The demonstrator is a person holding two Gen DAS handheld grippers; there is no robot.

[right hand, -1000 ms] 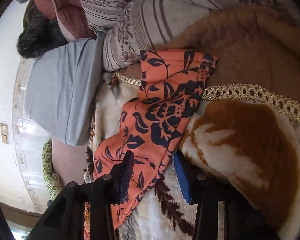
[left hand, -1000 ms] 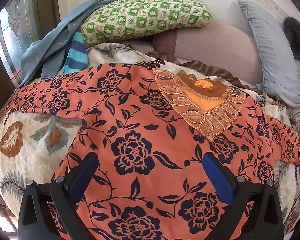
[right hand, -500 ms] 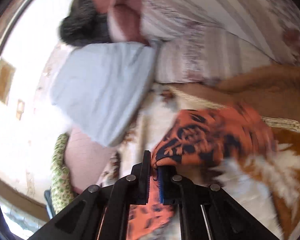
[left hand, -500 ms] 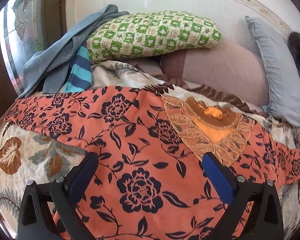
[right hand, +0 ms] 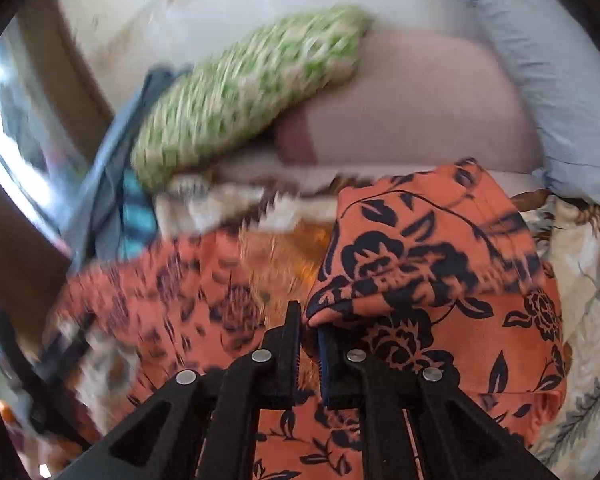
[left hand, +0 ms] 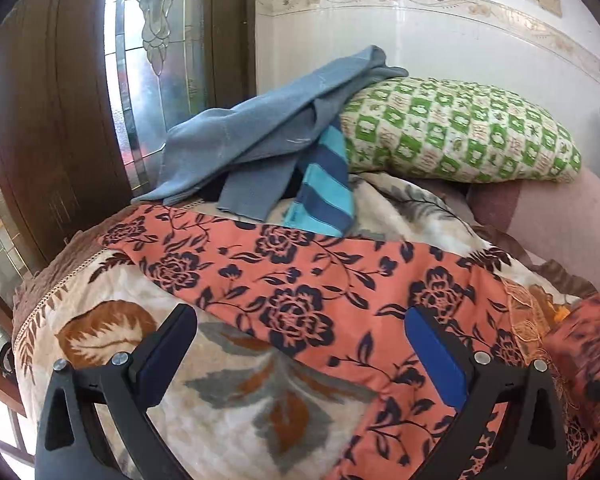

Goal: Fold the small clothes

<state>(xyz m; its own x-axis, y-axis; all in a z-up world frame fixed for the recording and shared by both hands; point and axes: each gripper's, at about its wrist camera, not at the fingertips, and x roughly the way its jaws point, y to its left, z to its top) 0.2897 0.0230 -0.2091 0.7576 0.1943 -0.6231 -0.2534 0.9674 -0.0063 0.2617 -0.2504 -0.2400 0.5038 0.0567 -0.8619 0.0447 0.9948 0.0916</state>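
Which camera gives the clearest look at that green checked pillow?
The left wrist view. There the green checked pillow is sharp, its square pattern plain, lying against the wall with the grey-blue garment draped over its left end. The right wrist view shows the same pillow only as a blurred green and cream smear.

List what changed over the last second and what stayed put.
The right gripper closed on the orange dress's sleeve and carried it across over the body. The left gripper stayed open, sliding toward the other sleeve. The green pillow and blue clothes stayed put.
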